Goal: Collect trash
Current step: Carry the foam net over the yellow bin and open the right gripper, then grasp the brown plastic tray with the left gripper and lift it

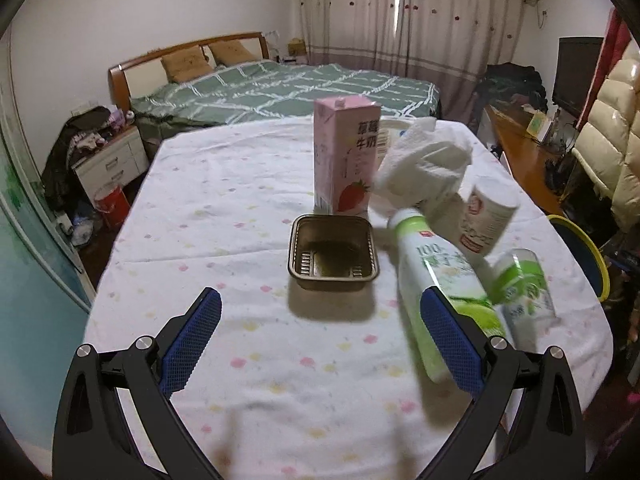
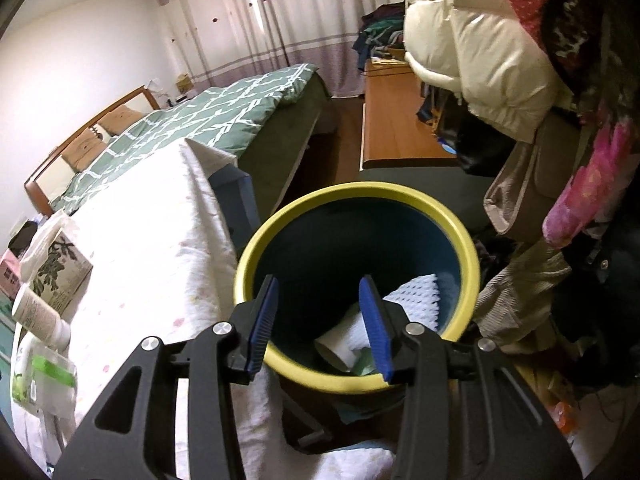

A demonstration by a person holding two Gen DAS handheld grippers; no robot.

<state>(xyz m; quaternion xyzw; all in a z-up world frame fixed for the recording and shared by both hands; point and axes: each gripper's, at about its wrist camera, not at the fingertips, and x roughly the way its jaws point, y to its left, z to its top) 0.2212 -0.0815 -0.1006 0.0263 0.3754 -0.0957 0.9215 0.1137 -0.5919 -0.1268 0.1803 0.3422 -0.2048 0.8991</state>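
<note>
Blue pads, left wrist view: the left hand-held gripper (image 1: 320, 320) hangs over the counter (image 1: 224, 216) with its jaws spread wide and nothing between the pads.
Gold-brown tray (image 1: 334, 254): empty, square, sits flat on the flowered cloth just ahead of the open jaws.
Strawberry milk carton (image 1: 344, 156): pink, upright, right behind the tray.
Crumpled white paper (image 1: 426, 164): bunched up beside the carton, on its right.
Green-and-white bottle (image 1: 434, 280): lies on its side, right of the tray; its lower end passes behind the right-hand pad, and I cannot tell whether they touch.
White cup (image 1: 486, 218): tipped over, next to the bottle's cap end.
Clear green-labelled cup (image 1: 526, 292): blurred, near the counter's right edge.
Trash bin from here: only a yellow arc of rim (image 1: 592, 256) shows past the counter's right edge.

Yellow rim, right wrist view: the trash bin (image 2: 460, 232), dark blue inside, stands beside the counter (image 2: 160, 248).
Right hand-held gripper (image 2: 320, 316): held above the bin mouth, jaws partly apart, holding nothing.
Bin contents: a white paper cup (image 2: 340, 340), a white foam net (image 2: 416, 296) and something pale green lie at the bottom.
Left edge: a printed box (image 2: 60, 272), a tipped bottle (image 2: 40, 316) and a green-labelled cup (image 2: 48, 376) rest on the counter.
</note>
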